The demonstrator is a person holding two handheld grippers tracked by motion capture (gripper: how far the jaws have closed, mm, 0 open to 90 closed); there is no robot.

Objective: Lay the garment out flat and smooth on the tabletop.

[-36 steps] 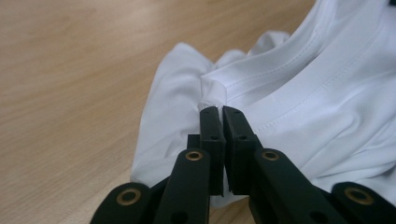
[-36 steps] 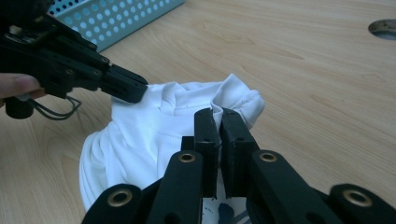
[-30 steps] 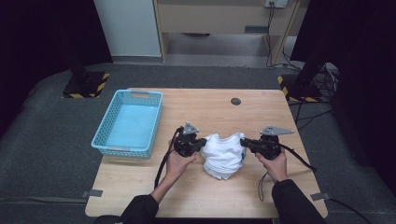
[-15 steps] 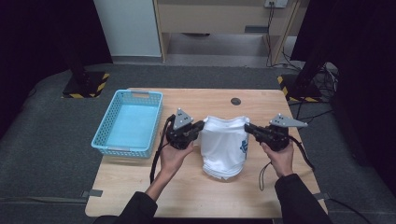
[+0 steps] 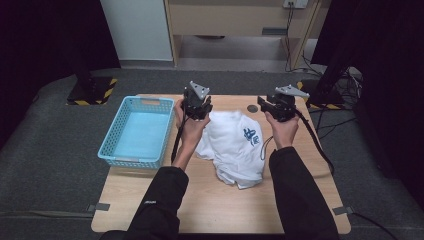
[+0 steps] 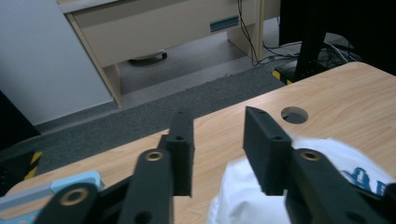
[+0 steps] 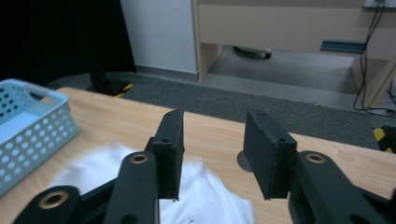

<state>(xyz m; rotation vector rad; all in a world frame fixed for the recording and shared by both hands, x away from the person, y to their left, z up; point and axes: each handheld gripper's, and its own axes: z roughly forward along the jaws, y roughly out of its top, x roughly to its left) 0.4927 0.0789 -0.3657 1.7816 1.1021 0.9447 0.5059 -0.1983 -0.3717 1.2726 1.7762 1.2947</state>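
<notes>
- Lying crumpled at the centre of the high view, the white T-shirt (image 5: 235, 147) with a blue print rests on the wooden table (image 5: 210, 210), between the person's two forearms.
- The left gripper (image 5: 198, 106) is held above the shirt's upper left edge; its jaws have just been opening and now stand apart with nothing between them, the cloth released.
- In the left gripper view the shirt (image 6: 327, 154) sits low right, behind the right-hand jaw, with the table's round hole (image 6: 294, 114) beyond it.
- The right gripper (image 5: 276, 105) is held at the upper right of the shirt, just beside the hole; its jaws too have just been opening and hold nothing.
- In the right gripper view the shirt (image 7: 93, 175) lies blurred below the jaws.
- The light blue plastic basket (image 5: 114, 135) sits left of the shirt, near the left hand (image 5: 191, 127).
</notes>
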